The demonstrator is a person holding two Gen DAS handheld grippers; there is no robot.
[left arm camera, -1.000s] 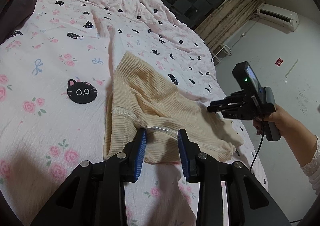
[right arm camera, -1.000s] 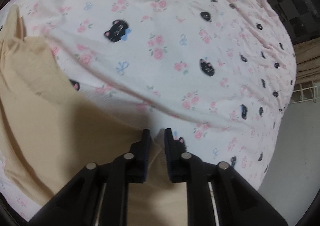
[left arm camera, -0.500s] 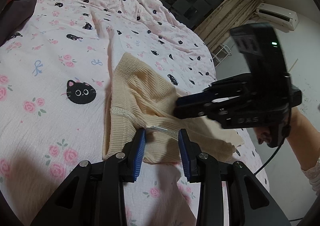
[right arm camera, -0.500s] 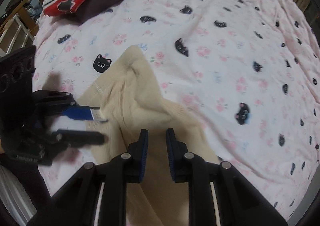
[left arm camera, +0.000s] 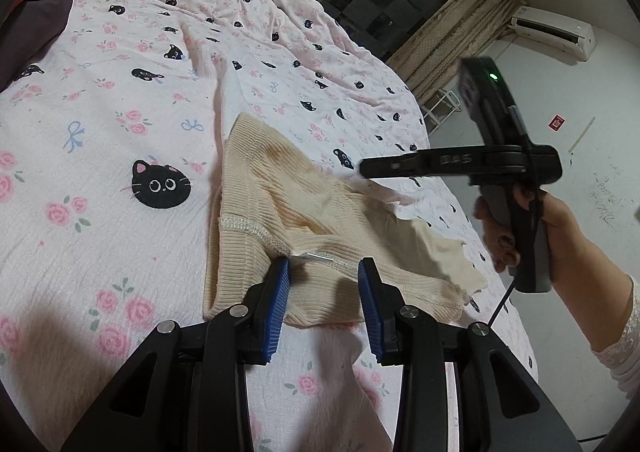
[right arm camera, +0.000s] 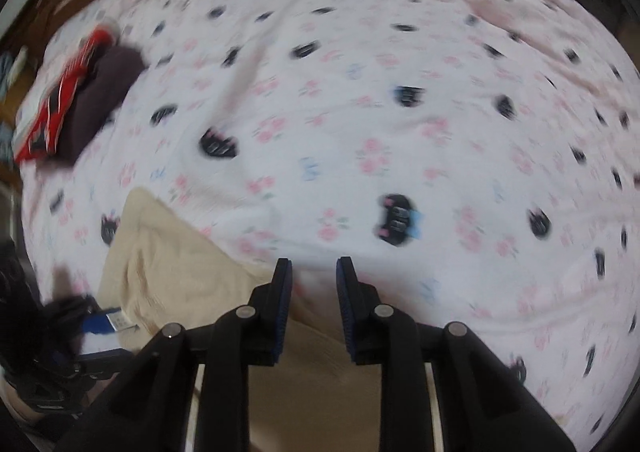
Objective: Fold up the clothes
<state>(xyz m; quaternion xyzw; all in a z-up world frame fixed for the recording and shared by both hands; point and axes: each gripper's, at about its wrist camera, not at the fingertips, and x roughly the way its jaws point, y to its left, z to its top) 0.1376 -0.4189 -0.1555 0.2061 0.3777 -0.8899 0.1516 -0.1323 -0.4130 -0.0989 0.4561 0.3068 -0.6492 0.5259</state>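
**Both grippers open over the cream top**

A cream ribbed knit garment (left arm camera: 304, 236) lies crumpled on the pink bedsheet printed with black cats and roses (left arm camera: 100, 156), near its right edge. The left gripper (left arm camera: 324, 284) hovers at the garment's near hem, jaws apart, holding nothing. The right gripper (right arm camera: 312, 284), jaws also apart and empty, hangs above the garment's far right side. A red and dark clothing pile (right arm camera: 76, 104) sits far left.

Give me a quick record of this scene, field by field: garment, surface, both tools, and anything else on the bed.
garment: cream ribbed top, crumpled, partly folded
surface: pink cat-print bedsheet
left tool: open, over the top's near hem, nothing held
right tool: open, above the top's edge, nothing held
other: red and dark clothes pile at the far bed edge
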